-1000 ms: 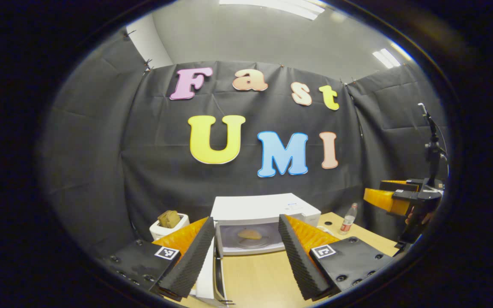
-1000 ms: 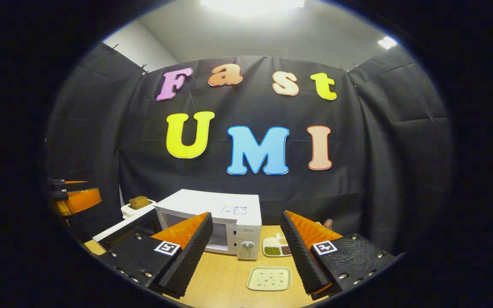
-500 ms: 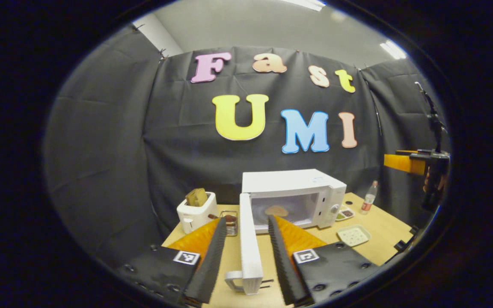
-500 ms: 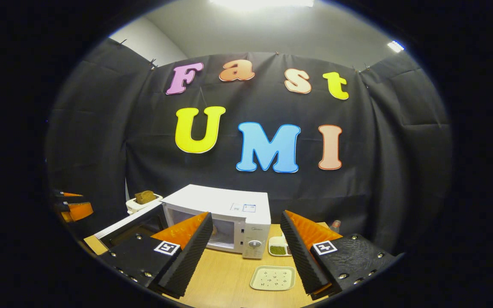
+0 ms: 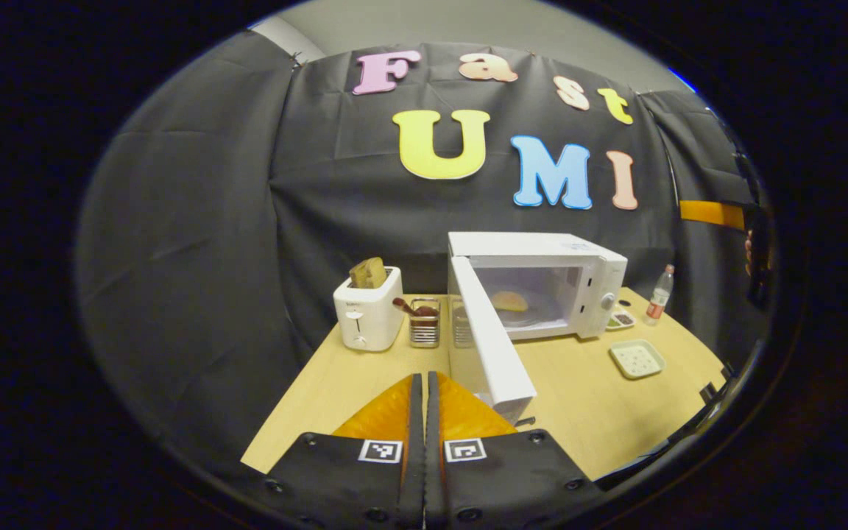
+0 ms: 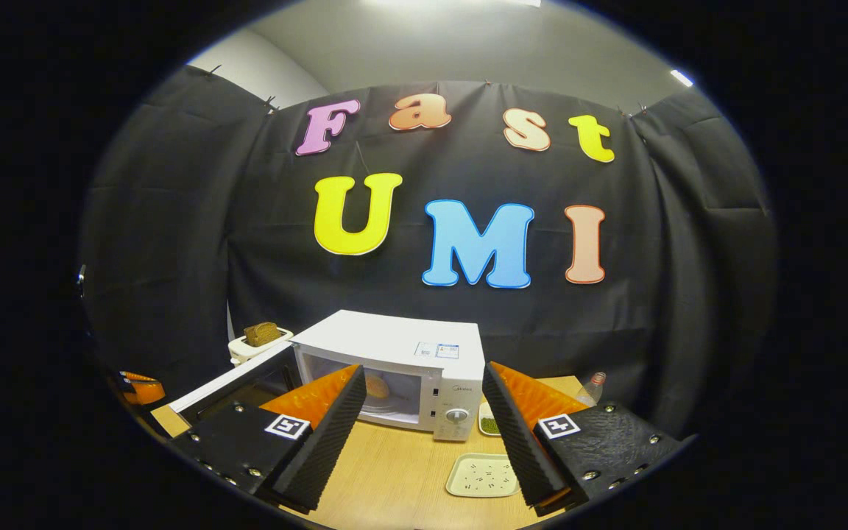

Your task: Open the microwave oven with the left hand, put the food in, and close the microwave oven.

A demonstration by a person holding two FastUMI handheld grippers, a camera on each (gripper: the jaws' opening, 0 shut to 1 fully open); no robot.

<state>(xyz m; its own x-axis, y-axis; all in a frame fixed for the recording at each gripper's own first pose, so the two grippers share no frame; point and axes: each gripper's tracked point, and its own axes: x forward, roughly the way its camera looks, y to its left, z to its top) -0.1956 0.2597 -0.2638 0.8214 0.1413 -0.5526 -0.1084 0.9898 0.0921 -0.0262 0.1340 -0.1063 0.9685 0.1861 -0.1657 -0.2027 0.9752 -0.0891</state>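
The boxy white microwave oven (image 5: 542, 283) stands with door (image 5: 490, 346) open, flat yellowish food (image 5: 509, 300) inside; before it the left gripper (image 5: 425, 390) is clenched empty, the right gripper (image 6: 424, 419) spread.

No text can be read on the microwave oven (image 6: 424, 368) or elsewhere.

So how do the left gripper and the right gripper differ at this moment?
The left gripper has its jaws closed together with nothing between them; the right gripper has jaws spread wide, also empty. The left gripper sits back from the white microwave door; the right gripper faces the white microwave oven front. Both hover above the wooden table.
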